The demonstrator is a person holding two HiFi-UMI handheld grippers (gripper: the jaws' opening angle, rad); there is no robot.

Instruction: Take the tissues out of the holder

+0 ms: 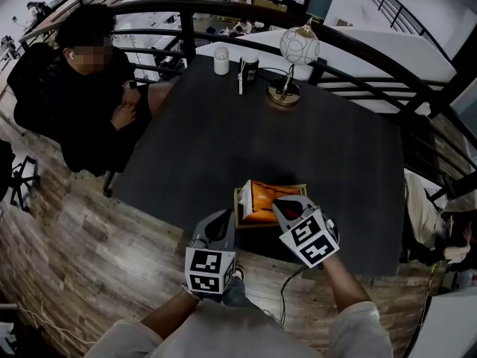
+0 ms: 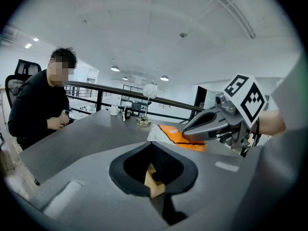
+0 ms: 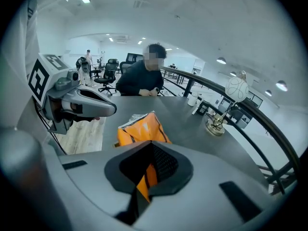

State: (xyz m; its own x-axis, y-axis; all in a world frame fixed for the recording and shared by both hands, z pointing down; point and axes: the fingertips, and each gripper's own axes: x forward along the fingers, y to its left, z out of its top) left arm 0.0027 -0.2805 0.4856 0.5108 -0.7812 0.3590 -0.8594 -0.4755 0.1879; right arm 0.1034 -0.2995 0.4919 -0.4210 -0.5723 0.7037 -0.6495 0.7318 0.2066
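Gripper views alone show the right gripper [image 3: 143, 190] clenched on the crinkly orange pack [image 3: 142, 129], the left gripper [image 2: 161, 194] clamping the wooden holder [image 2: 150, 179] corner

Orange plastic tissue pack [image 1: 262, 200] stands in light wooden holder [image 1: 240, 209] at near edge of dark rectangular table [image 1: 223, 133]. Left gripper [image 1: 226, 221] clamps holder's left side; right gripper [image 1: 280, 204] grips pack top. Globe-shaded brass lamp [image 1: 288, 86] and white cup [image 1: 221, 60] at far edge. Seated person [image 1: 82, 88] at table's left.

Three views, one dark surface [image 1: 223, 148]
Head camera looks steeply down; gripper cameras sit low, both facing the orange pack [image 1: 262, 200]
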